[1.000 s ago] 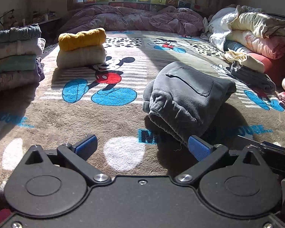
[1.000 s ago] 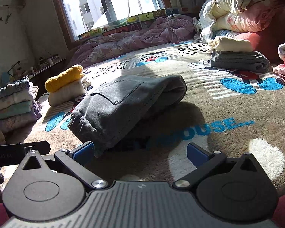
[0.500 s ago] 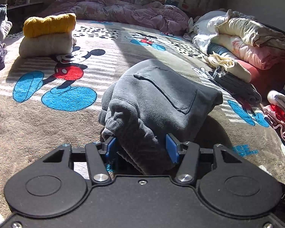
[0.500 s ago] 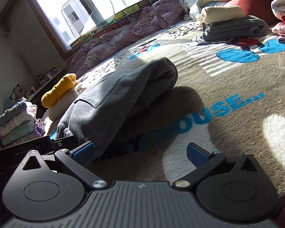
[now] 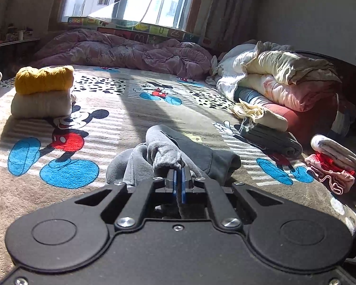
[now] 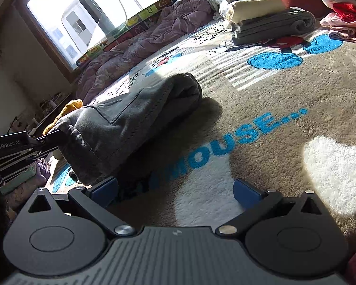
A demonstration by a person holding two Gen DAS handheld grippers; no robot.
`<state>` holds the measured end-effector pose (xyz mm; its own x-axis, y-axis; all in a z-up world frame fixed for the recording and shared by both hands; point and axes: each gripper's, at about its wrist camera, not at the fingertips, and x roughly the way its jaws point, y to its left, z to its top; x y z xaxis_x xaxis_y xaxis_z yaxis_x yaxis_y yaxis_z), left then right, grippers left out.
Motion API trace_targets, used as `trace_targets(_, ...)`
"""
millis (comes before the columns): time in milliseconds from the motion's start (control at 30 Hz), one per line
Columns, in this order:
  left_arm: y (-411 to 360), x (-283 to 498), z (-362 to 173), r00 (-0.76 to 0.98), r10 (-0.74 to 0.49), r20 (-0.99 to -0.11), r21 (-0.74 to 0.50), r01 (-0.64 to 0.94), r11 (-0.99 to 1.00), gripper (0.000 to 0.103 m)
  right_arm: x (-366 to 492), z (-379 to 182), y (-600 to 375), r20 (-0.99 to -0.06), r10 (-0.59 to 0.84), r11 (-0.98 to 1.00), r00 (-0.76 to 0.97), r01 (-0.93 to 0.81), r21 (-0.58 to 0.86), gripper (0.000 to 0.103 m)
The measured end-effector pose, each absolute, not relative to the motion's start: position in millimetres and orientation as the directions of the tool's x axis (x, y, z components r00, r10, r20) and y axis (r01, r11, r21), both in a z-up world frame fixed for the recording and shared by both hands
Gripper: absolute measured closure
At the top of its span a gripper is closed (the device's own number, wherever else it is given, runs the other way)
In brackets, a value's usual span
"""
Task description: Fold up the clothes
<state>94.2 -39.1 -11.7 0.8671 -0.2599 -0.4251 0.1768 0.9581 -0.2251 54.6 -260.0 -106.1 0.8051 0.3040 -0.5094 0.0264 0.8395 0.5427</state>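
Now left gripper [image 5: 178, 182] pinching one grey garment [image 5: 201, 156]; right gripper [image 6: 175, 191] fingers spread; perhaps four folded stacks [image 5: 44, 92] around.

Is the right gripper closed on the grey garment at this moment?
No. The right gripper has its blue pads wide apart over the blanket, with the grey garment only beside its left pad.

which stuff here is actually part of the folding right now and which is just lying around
In the job: grey garment, left gripper shut on its edge, right gripper open beside it.

Lying about: yellow and cream folded stack, purple quilt, pink and red clothes.
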Motion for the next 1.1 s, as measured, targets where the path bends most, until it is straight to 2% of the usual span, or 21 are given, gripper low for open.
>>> trace_targets(300, -49.9, 73.6, 38.1, 0.877, -0.361, -0.319, -0.202, 0.309, 0.929, 0.102, 42.3, -89.5, -247.2, -0.441, 0.351, 0.847, 0.826, -0.079, 0.526, 0.001)
trace_targets(533, -109.6, 87.1, 67.7, 0.816, -0.498, -0.293, -0.126, 0.483, 0.867, 0.102, 23.6, -77.8, -257.5, -0.383, 0.298, 0.868, 0.875, -0.081, 0.49, 0.001)
trace_targets(633, -135.1, 92.9, 80.3, 0.783, -0.553, -0.286, -0.092, 0.552, 0.829, 0.102, 19.7, -80.0, -267.8, -0.387, 0.268, 0.869, 0.882, -0.048, 0.493, 0.001)
trace_targets(867, -206.4, 126.6, 41.3, 0.651, -0.605, -0.458, -0.088, 0.645, 0.759, 0.102, 16.1, -91.8, -292.1, -0.422, 0.177, 0.872, 0.889, 0.057, 0.486, 0.001)
trace_targets(933, -218.9, 131.0, 27.3, 0.591, -0.619, -0.518, -0.103, 0.675, 0.731, 0.099, 15.6, -94.7, -298.8, -0.43, 0.162, 0.868, 0.888, 0.079, 0.49, 0.001)
trace_targets(1000, -210.3, 126.2, 20.5, 0.582, -0.626, -0.519, -0.123, 0.674, 0.728, 0.095, 15.1, -97.2, -304.3, -0.434, 0.153, 0.864, 0.888, 0.093, 0.494, 0.001)
trace_targets(1100, -184.4, 117.7, 13.7, 0.584, -0.641, -0.498, -0.169, 0.66, 0.732, 0.072, 16.2, -100.9, -311.2, -0.443, 0.152, 0.852, 0.884, 0.11, 0.512, 0.001)
